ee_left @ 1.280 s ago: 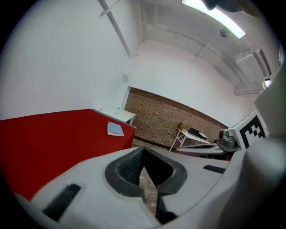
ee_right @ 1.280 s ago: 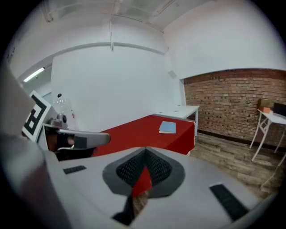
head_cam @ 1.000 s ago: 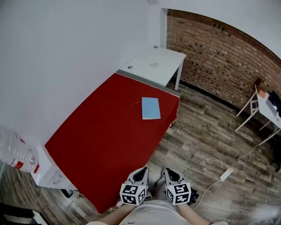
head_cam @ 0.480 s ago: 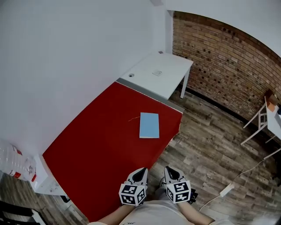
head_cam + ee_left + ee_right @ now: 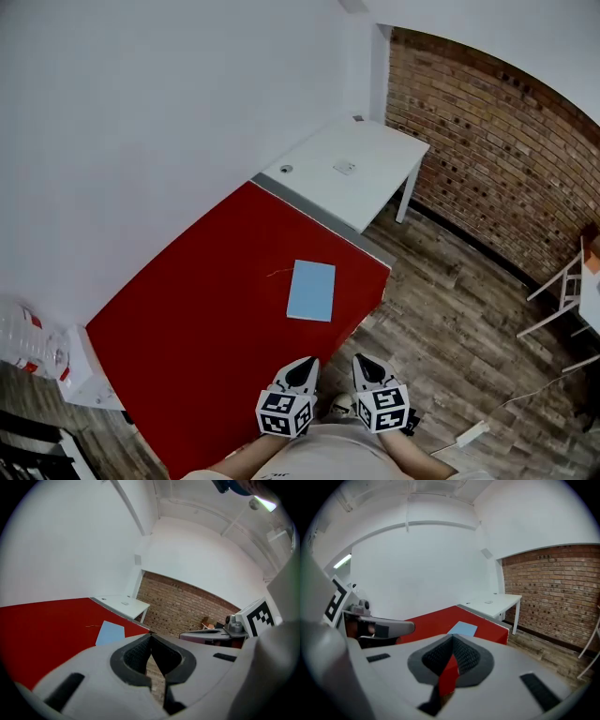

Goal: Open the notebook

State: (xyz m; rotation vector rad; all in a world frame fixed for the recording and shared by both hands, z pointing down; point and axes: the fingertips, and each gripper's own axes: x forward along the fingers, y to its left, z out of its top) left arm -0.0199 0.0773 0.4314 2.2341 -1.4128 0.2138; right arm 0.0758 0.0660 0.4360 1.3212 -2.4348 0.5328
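Note:
A light blue closed notebook (image 5: 311, 291) lies flat on the red table (image 5: 206, 309), near its right edge; it also shows as the notebook (image 5: 110, 633) in the left gripper view and the notebook (image 5: 462, 629) in the right gripper view. My left gripper (image 5: 302, 366) and right gripper (image 5: 363, 363) are held side by side close to my body, short of the table's near corner and well apart from the notebook. The left gripper (image 5: 150, 637) has its tips together with nothing held. The right gripper (image 5: 452, 638) is shut and empty too.
A white desk (image 5: 347, 169) adjoins the red table's far end. A brick wall (image 5: 497, 141) runs along the right. A water bottle (image 5: 23, 352) stands at the table's left end. A white chair (image 5: 562, 291) and a power strip (image 5: 466, 436) are on the wooden floor.
The whole scene has shifted: the table and notebook now sit nearer to my grippers and lower in the head view. Both grippers keep the same side-by-side pose, still shut.

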